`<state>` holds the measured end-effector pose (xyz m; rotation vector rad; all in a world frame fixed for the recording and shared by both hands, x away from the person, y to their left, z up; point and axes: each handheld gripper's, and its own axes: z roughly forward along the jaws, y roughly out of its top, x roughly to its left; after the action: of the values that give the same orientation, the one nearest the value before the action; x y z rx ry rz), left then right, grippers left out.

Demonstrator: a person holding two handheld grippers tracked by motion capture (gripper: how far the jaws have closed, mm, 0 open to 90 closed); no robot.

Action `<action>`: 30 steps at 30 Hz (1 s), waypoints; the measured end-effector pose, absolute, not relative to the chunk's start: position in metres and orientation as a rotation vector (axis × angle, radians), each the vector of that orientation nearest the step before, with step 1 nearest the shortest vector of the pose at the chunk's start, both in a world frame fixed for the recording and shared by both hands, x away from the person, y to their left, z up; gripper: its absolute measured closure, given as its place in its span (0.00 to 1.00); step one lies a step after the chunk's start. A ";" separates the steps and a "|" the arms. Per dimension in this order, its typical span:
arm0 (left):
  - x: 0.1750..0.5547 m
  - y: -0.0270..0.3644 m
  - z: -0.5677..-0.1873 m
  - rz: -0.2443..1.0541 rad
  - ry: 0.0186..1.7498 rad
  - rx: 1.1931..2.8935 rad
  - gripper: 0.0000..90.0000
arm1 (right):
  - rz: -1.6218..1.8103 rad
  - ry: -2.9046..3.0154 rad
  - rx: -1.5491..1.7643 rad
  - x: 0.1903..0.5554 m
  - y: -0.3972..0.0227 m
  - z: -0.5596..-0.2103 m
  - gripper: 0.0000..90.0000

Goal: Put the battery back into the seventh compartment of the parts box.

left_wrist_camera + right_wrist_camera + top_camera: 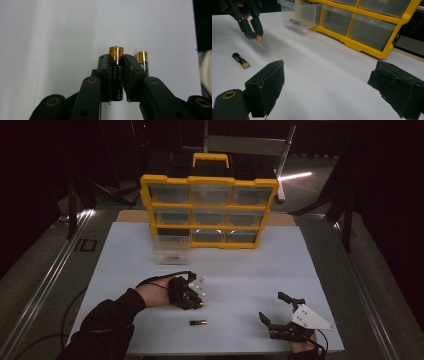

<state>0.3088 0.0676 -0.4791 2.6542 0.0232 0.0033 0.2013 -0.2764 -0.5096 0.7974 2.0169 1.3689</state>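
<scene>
left tongs (199,303) clamp a battery (116,72) just above the surface (240,270), well in front of the pulled-out drawer (171,251), right tongs (276,310) wide and empty; carry it level to that drawer, grip firm.

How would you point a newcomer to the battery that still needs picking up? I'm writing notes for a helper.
Start at the yellow drawer cabinet at the far side of the white table, then come toward the near edge. The loose battery lies flat on the table, just below the left tool. Unlike the other battery, clamped in that tool, nothing touches it.
</scene>
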 end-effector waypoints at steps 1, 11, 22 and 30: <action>0.309 0.068 -0.478 -0.007 0.021 2.654 0.84 | 1.368 2.017 0.797 0.201 -0.276 -0.510 0.12; 0.311 0.075 -0.462 0.017 0.024 2.633 0.84 | 1.367 2.018 0.799 0.201 -0.277 -0.510 0.12; 0.315 0.083 -0.442 0.066 0.036 2.642 0.84 | 1.367 2.015 0.793 0.201 -0.276 -0.509 0.12; 0.318 0.090 -0.431 0.079 0.053 2.635 0.84 | 1.366 2.014 0.791 0.201 -0.276 -0.509 0.12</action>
<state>0.3181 0.0900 -0.4307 2.6350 0.0527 0.0791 0.2013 -0.2761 -0.5089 0.7912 2.0144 1.3659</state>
